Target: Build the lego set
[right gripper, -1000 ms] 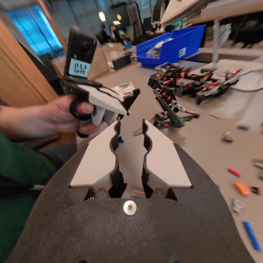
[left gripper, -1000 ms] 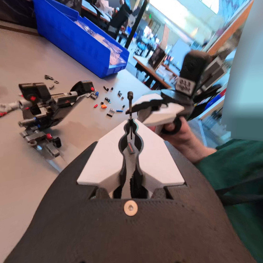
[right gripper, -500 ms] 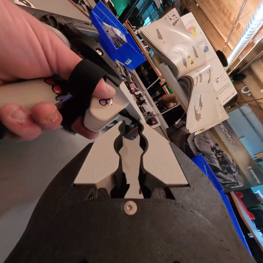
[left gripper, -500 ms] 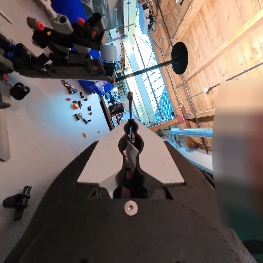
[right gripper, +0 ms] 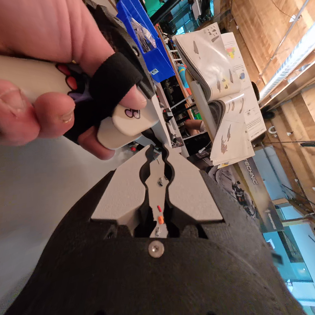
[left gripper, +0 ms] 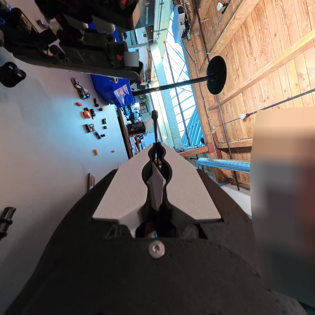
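my left hand-held gripper (left gripper: 156, 144) pinches a thin black rod (left gripper: 155, 126), pointing straight ahead; the spread right hand-held gripper (right gripper: 157, 150) waits alongside.

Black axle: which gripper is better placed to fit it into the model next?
Likely left. The left gripper is shut on the black axle, with the lego model close ahead. The right gripper is open and empty.

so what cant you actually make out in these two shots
- Lego model, left wrist view: close to the lens, blurred and dark, cut off by the top edge.
- Thin black rod in the left gripper: its lower end is hidden between the fingers.
- Left gripper, right wrist view: the hand covers it, fingers out of sight.
- Loose pieces: too small to tell shapes.
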Tool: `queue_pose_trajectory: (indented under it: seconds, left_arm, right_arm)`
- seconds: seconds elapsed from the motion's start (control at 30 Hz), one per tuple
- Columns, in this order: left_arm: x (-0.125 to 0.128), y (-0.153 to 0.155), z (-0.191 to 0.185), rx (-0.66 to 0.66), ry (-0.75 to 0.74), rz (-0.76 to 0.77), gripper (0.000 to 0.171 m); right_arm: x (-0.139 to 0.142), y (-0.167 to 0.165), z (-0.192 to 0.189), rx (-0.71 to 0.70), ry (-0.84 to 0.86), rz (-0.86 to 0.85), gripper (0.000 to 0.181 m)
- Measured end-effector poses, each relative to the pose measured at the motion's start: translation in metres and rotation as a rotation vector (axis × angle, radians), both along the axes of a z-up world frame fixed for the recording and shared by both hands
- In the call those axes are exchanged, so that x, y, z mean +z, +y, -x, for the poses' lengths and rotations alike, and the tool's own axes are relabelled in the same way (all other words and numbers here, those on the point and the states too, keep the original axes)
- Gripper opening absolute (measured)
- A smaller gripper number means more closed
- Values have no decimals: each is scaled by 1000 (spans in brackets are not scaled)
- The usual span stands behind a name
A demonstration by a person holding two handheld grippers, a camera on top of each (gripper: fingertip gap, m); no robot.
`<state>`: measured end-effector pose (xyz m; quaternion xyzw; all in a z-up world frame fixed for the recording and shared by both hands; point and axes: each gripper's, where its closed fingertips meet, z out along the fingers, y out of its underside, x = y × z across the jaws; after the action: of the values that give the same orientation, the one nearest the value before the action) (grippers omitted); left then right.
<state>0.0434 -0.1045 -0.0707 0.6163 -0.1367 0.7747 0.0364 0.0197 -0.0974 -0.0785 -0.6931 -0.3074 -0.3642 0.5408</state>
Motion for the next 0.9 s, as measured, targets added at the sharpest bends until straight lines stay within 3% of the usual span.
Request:
queue_pose_trajectory:
  seconds: [0.2, 0.3, 0.47, 0.6, 0.8, 0.9]
  left_arm:
    - [-9, 1, -1, 9, 29, 4, 3]
    - [-11, 0, 0, 1, 42, -23, 11]
    - [-11, 16, 9, 44, 79, -205, 21]
    - [-6, 28, 20, 59, 93, -492, 27]
    - [-3, 13, 25, -119, 48, -1354, 36]
    - [-5, -9, 25, -270, -43, -1498, 27]
  right_arm:
    - [-3, 0, 0, 42, -27, 30, 0]
    - [-1, -3, -3, 57, 53, 20, 0]
    - [1, -7, -4, 96, 254, 2, 0]
    - [8, -11, -10, 160, 533, -12, 0]
    - [33, -26, -9, 393, 1003, -4, 0]
    - [35, -30, -5, 473, 1127, 21, 0]
